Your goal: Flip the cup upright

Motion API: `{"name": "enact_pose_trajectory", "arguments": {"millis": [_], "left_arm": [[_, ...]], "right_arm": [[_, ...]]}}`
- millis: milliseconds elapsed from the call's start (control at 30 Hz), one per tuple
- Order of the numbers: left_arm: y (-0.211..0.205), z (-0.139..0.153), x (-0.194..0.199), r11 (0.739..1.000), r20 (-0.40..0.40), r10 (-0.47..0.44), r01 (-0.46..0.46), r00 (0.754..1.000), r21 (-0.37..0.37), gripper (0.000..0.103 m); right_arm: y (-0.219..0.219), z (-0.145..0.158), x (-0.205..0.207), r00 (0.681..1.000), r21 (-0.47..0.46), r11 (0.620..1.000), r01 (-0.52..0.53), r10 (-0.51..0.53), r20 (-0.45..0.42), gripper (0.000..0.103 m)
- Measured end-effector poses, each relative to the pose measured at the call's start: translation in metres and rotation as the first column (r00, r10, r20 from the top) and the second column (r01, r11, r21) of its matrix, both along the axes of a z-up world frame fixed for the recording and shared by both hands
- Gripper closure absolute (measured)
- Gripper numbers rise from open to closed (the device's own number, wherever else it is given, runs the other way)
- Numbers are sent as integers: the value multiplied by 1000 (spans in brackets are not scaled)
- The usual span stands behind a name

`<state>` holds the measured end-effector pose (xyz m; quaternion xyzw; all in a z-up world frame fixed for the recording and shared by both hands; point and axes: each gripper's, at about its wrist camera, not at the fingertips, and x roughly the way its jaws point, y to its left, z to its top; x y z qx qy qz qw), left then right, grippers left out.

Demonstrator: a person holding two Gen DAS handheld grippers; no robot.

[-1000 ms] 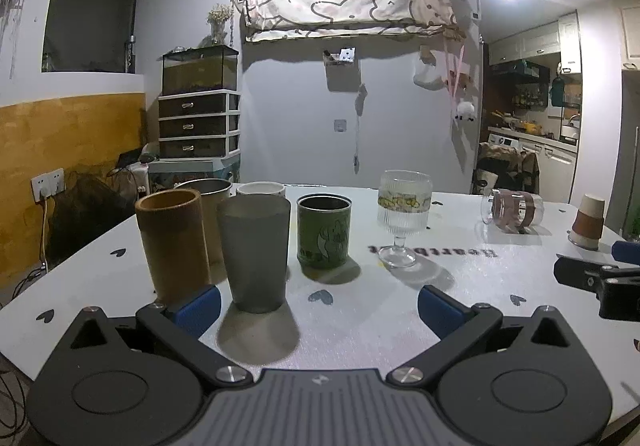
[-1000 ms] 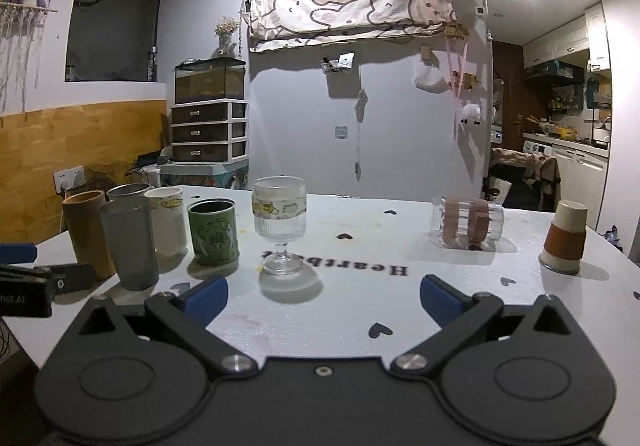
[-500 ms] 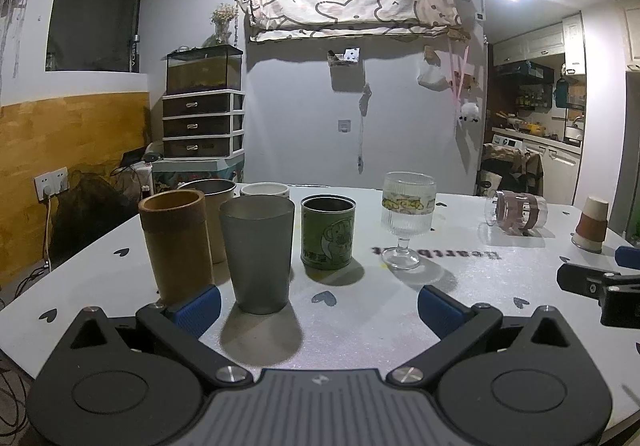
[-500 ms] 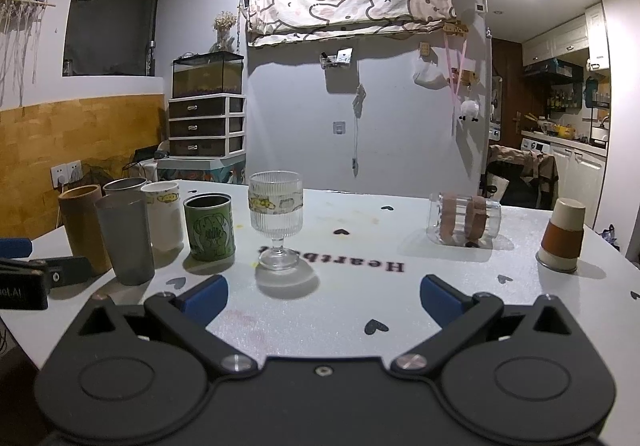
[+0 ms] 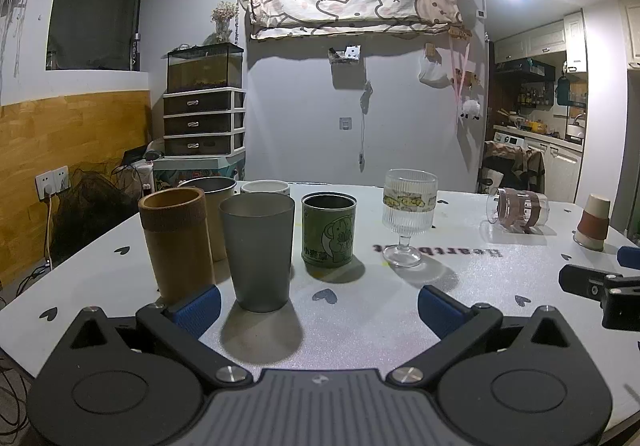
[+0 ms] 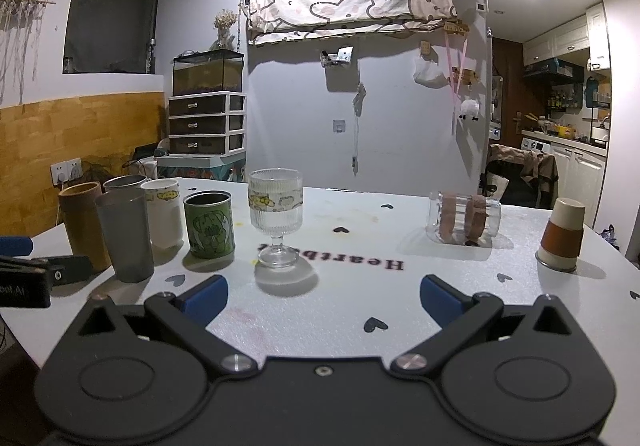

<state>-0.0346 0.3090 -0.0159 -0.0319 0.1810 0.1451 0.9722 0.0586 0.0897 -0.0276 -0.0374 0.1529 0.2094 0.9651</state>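
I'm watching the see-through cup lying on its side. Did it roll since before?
No. The clear cup lies beside the paper cup and right of the stemmed glass, same spacing; only the camera shifted.

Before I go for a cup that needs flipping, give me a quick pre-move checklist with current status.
1. Right tongs open and empty: ok.
2. Left tongs open and empty: ok.
3. Target found: paper cup stands mouth down, clear cup lies on its side: ok.
4. Path from right tongs to the clear cup free of other things: ok.
5. Goblet stands upright, off to the left of that path: ok.
6. Which of the two cups is meant: cannot tell.
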Motion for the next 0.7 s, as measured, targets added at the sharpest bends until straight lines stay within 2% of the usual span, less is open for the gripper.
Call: {"name": "enact_pose_trajectory", "arguments": {"millis": [700], "left_arm": [[-1, 0, 0, 1000, -4, 1, -1, 1000, -2, 0]], "right_arm": [[0, -1, 0, 1000, 2, 1000, 4, -4, -3, 0]]}}
